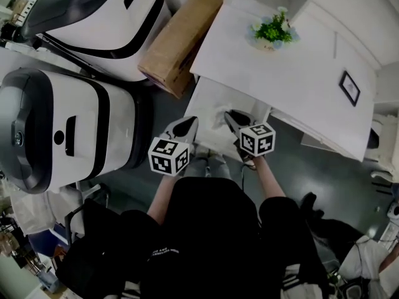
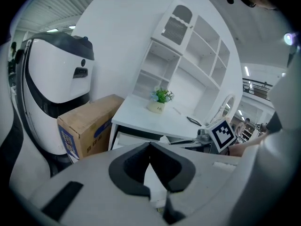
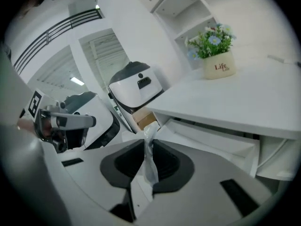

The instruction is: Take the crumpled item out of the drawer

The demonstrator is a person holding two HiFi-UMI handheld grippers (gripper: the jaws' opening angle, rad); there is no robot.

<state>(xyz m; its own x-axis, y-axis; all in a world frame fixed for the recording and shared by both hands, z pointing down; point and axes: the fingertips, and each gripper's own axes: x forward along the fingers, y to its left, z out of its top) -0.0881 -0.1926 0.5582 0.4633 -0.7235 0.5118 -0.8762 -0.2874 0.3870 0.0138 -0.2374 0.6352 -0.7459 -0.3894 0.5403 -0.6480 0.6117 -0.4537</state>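
A white desk (image 1: 293,73) has its drawer (image 1: 215,95) pulled out towards me. My right gripper (image 1: 229,115) reaches over the drawer's right side. In the right gripper view its jaws (image 3: 146,144) are shut on a white crumpled item (image 3: 150,161), which stands up between the black pads. The item shows as a pale lump (image 1: 218,118) at the jaw tips in the head view. My left gripper (image 1: 191,122) hovers at the drawer's left front corner. Its tips (image 2: 150,145) meet, with nothing seen between them. The right gripper (image 2: 188,141) also shows over the drawer (image 2: 134,138) in the left gripper view.
A potted plant (image 1: 272,31) and a small dark frame (image 1: 350,87) sit on the desk top. A cardboard box (image 1: 181,39) leans left of the desk. Two large white machines (image 1: 68,132) stand further left. White shelving (image 2: 188,55) rises behind the desk.
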